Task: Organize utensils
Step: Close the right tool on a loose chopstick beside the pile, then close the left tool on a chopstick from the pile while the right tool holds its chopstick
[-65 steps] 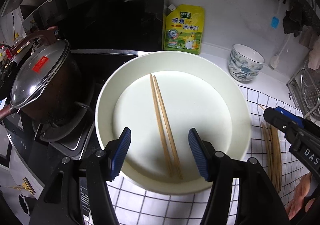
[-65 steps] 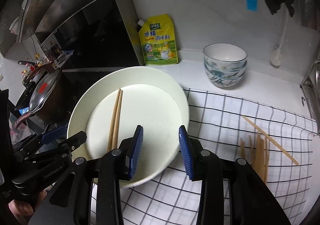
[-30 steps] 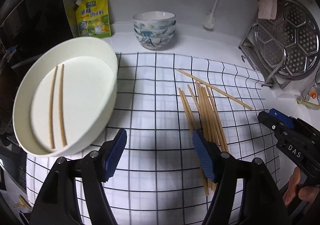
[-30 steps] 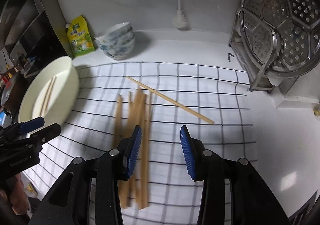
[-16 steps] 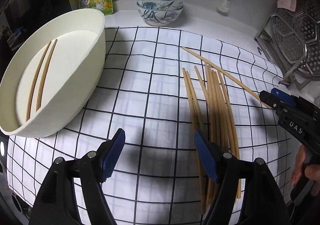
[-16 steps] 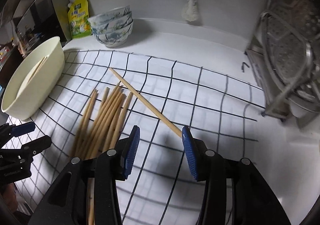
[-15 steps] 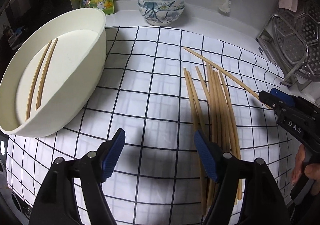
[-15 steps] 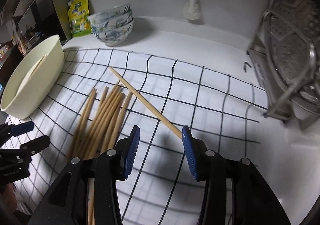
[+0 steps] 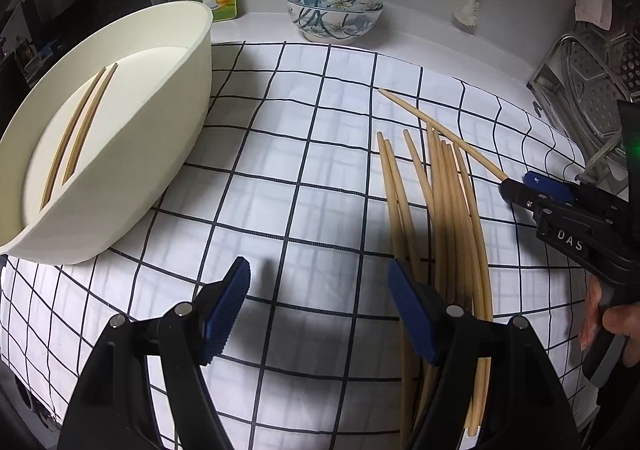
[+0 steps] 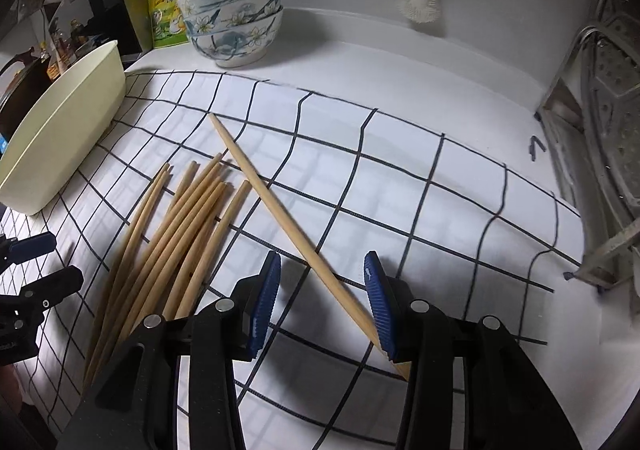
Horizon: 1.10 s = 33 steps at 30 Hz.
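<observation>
My left gripper (image 9: 319, 310) is spread, empty, lower centre over the checked cloth (image 9: 280, 177). My right gripper (image 10: 322, 300) is spread astride the single chopstick (image 10: 276, 209), pads not pressing it

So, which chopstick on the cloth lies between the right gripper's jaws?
The lone chopstick lying slantwise, apart from the bundle. Its near end runs between the open right gripper jaws; the bundled ones lie to their left.

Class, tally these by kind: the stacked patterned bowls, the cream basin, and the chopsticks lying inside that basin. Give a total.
Patterned bowls: 3
Cream basin: 1
Chopsticks in the basin: 2
Total: 6
</observation>
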Available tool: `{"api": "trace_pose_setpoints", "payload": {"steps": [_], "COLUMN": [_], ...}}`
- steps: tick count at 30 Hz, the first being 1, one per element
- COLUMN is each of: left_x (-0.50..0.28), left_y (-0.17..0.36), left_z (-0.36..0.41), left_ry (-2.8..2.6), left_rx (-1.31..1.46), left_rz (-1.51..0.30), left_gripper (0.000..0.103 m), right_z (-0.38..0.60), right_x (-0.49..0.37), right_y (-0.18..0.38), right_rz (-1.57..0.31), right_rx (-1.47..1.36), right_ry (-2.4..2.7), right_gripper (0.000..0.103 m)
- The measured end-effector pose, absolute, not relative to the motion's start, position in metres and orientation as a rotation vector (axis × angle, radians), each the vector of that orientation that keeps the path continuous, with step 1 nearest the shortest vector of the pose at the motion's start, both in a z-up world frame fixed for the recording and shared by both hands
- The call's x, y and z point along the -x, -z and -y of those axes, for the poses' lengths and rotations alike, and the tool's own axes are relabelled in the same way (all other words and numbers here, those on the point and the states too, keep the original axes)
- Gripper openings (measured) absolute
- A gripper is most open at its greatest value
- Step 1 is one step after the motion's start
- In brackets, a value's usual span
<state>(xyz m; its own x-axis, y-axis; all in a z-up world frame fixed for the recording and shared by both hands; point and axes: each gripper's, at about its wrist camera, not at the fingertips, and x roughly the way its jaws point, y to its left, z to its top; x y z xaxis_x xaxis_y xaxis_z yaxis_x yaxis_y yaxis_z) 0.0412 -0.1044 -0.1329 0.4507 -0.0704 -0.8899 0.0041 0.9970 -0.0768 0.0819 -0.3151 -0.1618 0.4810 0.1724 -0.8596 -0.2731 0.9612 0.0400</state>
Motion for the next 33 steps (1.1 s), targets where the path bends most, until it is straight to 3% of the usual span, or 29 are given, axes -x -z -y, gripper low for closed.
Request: {"api": "trace_pose_setpoints", "payload": {"steps": [6, 10, 33], "left_x": [-0.041, -0.040, -0.041], "left_y": [0.135, 0.134, 0.144], "left_z": [0.104, 0.104, 0.120], "left_ry": [0.034, 0.035, 0.079], "left_rx": [0.061, 0.065, -0.019], "left_rz": [-1.109, -1.101, -1.117], "left_gripper": [0.072, 0.074, 0.074], "right_z": [0.312, 0.306, 0.309], "right_x": [-0.087, -0.085, 0.010], "right_y": [0.165, 0.164, 0.162], "right_rz": [-1.029, -1.029, -1.111], "right_rx": [0.123, 0.136, -0.041], "right_ry": [-0.306, -0.328, -0.215], "right_gripper": [0.039, 0.016, 0.007]}}
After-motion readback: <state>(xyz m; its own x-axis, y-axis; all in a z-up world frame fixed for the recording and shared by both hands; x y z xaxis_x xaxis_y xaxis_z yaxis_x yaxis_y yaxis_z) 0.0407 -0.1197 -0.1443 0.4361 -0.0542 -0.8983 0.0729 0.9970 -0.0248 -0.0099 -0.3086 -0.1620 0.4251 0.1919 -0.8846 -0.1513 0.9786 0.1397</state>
